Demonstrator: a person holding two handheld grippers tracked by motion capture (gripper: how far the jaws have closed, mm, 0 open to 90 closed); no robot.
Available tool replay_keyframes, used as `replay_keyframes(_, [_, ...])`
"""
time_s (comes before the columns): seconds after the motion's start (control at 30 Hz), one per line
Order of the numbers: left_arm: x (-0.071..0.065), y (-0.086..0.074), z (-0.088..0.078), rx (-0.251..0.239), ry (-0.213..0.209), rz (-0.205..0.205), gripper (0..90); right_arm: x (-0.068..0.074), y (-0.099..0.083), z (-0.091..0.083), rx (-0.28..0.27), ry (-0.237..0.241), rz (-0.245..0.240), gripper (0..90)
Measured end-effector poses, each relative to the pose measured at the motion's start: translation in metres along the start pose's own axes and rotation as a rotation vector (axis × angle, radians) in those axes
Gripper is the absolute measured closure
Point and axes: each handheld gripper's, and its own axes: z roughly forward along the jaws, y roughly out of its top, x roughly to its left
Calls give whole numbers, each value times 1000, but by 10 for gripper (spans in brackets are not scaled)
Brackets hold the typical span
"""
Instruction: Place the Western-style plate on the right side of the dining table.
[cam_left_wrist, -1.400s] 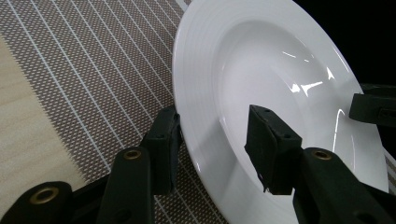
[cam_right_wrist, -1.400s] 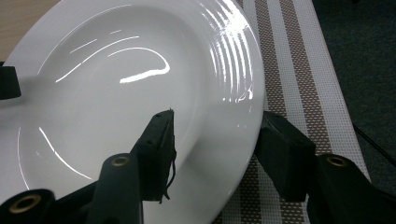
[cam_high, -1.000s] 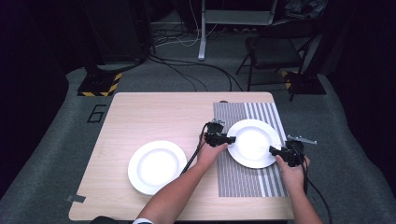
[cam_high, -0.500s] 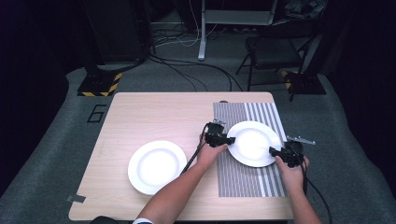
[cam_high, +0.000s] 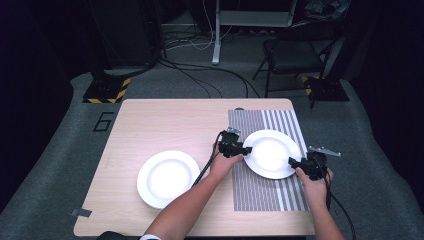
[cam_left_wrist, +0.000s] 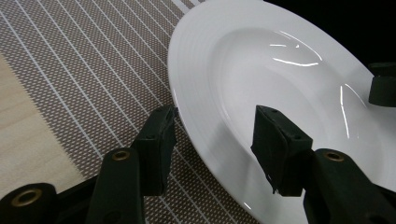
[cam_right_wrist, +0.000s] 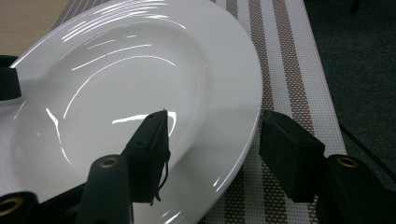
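Observation:
A white plate (cam_high: 272, 152) lies on a striped placemat (cam_high: 265, 195) at the table's right. My left gripper (cam_high: 245, 150) straddles its left rim and my right gripper (cam_high: 295, 162) straddles its near right rim. In the left gripper view the plate (cam_left_wrist: 289, 79) has its rim between the left gripper (cam_left_wrist: 215, 144) pads, and neither pad presses on it. The right gripper (cam_right_wrist: 212, 154) likewise has the plate (cam_right_wrist: 116, 93) rim between its pads with a gap on each side. Both sets of jaws have just been opening and stand open.
A second white plate (cam_high: 167, 177) sits on the bare wooden table (cam_high: 165, 125) to the left. Beyond the table, a chair (cam_high: 290, 55) and cables lie on the grey floor. The placemat reaches close to the table's right edge.
Both hands and the plate stay in place. Any widening of the jaws is too small to make out in the high view.

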Motion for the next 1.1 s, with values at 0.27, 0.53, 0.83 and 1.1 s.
replay_keyframes(0.27, [0, 6, -15, -27, -9, 7, 478, 7, -3, -9, -6, -29, -40, 401])
replay_keyframes(0.53, [1, 6, -27, -31, -9, 23, 472, 15, -4, -28, -62, 3, -18, 391])
replay_keyframes(0.83, [5, 8, -41, -41, 6, 25, 472, 26, -1, -38, -76, 41, -49, 378])
replay_keyframes(1.1, [6, 10, -61, -60, 24, 35, 472, 36, 0, -42, -78, 75, -68, 371])
